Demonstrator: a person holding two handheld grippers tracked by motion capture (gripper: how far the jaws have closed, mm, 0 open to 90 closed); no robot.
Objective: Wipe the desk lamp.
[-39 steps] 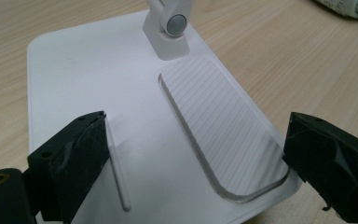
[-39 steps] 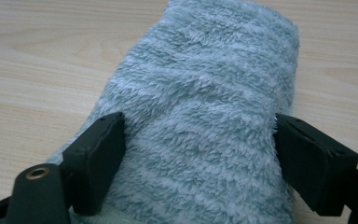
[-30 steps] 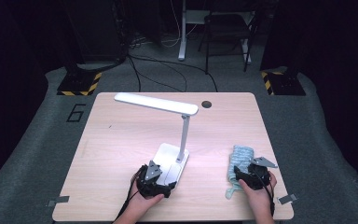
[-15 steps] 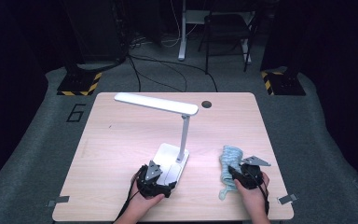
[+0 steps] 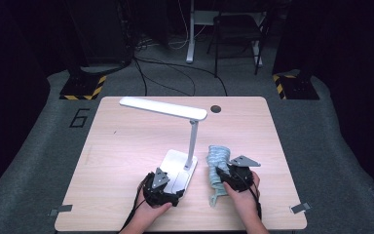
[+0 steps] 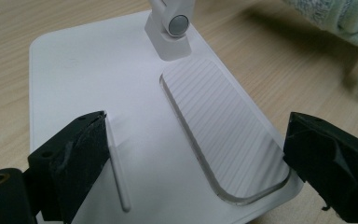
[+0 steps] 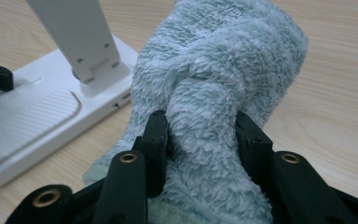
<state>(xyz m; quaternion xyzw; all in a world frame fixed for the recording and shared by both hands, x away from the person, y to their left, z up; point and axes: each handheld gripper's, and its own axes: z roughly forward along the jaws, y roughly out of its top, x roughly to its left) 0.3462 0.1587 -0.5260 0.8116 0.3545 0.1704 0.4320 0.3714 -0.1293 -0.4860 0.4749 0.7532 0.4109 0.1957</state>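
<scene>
The right gripper is clenched on a fluffy pale blue-green towel, a thick fold of the pile squeezed between its two black jaws; those jaws have just been closing, and the cloth is between them. In the high view the bunched towel lies just ahead of the right gripper, one end trailing back along its inner side, close beside the upright stem of the white desk lamp with a flat rectangular base and a long slim head. The left gripper is released, its jaws standing wide to either side of the lamp's white base, one over the smooth part and one past the edge by the ribbed clear panel, neither pad clearly pressing on it. It seems to be steadying or guarding the lamp on the pale wooden surface. Judged from this, the pickup of the towel is done and the cloth has been brought next to the lamp; what looks left is the wiping itself, since the towel does not yet touch the base, stem or head.
</scene>
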